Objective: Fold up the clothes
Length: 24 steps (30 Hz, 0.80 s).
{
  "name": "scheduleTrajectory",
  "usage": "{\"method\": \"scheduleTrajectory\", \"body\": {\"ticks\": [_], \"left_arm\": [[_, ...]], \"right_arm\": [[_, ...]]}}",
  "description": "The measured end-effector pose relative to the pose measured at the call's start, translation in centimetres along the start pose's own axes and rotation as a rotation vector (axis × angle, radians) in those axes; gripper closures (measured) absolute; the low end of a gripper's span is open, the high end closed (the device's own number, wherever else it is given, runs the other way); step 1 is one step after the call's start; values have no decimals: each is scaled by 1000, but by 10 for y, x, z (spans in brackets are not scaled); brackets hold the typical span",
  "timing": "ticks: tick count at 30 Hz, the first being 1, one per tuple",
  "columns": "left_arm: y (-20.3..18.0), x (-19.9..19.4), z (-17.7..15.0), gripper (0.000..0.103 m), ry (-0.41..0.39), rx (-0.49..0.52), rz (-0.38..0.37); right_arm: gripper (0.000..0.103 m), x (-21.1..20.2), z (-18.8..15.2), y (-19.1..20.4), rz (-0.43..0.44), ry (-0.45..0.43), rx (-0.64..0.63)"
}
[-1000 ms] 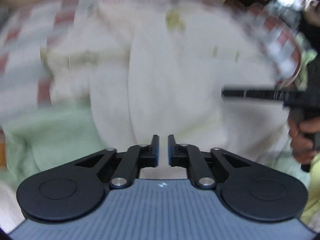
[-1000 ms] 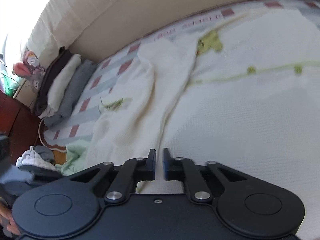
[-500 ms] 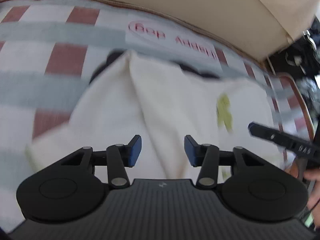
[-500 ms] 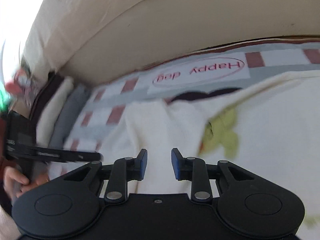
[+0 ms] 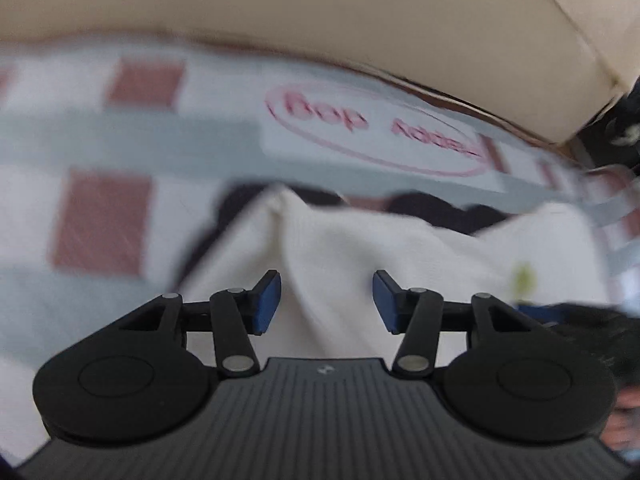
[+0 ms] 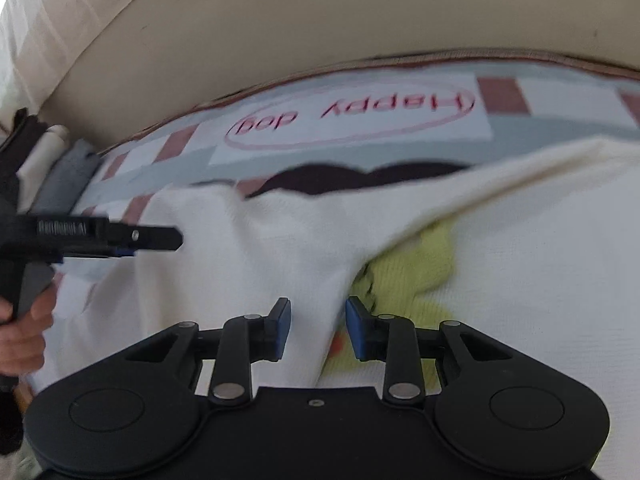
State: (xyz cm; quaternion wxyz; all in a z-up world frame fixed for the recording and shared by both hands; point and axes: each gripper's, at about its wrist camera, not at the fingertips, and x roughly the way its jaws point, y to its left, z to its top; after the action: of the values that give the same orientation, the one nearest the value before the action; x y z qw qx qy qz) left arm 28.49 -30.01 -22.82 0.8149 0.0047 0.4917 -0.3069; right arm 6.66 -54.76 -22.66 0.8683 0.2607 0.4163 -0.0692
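A cream knitted garment (image 5: 352, 248) (image 6: 288, 248) with a lime green patch (image 6: 416, 264) lies on a checked blanket (image 5: 100, 216) (image 6: 352, 148). My left gripper (image 5: 326, 300) is open, its blue pads either side of a raised fold near the garment's far edge. My right gripper (image 6: 318, 326) is open too, low over a fold beside the green patch. The left gripper (image 6: 120, 238) also shows from the side at the left of the right wrist view, held by a hand (image 6: 24, 332).
The blanket carries a pink "Happy day" oval (image 6: 352, 116) and a dark shape (image 6: 352, 180) just past the garment. A beige cushion back (image 6: 320, 20) rises behind. Folded clothes (image 6: 60, 160) are stacked at the far left.
Both grippers went from shut to open and swept forward to the garment's far edge by the lettering. The left jaws have widened further in the last half second.
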Motion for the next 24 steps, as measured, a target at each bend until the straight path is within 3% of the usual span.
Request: {"method": "scheduleTrajectory", "body": {"ticks": [3, 5, 6, 7, 8, 10, 12, 16, 24], "left_arm": [[4, -3, 1, 49, -49, -5, 19], [9, -1, 5, 48, -44, -31, -43], [7, 3, 8, 49, -26, -10, -19], [6, 6, 11, 57, -8, 13, 9], [2, 7, 13, 75, -20, 49, 38], [-4, 8, 16, 94, -30, 94, 89], [-7, 7, 20, 95, -19, 110, 131], [2, 0, 32, 99, -23, 70, 127], [13, -18, 51, 99, -104, 89, 112]], "right_arm": [[59, 7, 1, -2, 2, -12, 3], [56, 7, 0, 2, 11, -28, -35], [56, 8, 0, 3, 15, -35, -54], [63, 8, 0, 5, 20, -43, -73], [78, 8, 0, 6, 24, -51, -92], [83, 10, 5, 3, 26, -57, -69], [86, 11, 10, -1, 25, -88, -47], [96, 13, 19, -3, 20, -121, -36], [97, 6, 41, 14, 15, -186, -78]]}}
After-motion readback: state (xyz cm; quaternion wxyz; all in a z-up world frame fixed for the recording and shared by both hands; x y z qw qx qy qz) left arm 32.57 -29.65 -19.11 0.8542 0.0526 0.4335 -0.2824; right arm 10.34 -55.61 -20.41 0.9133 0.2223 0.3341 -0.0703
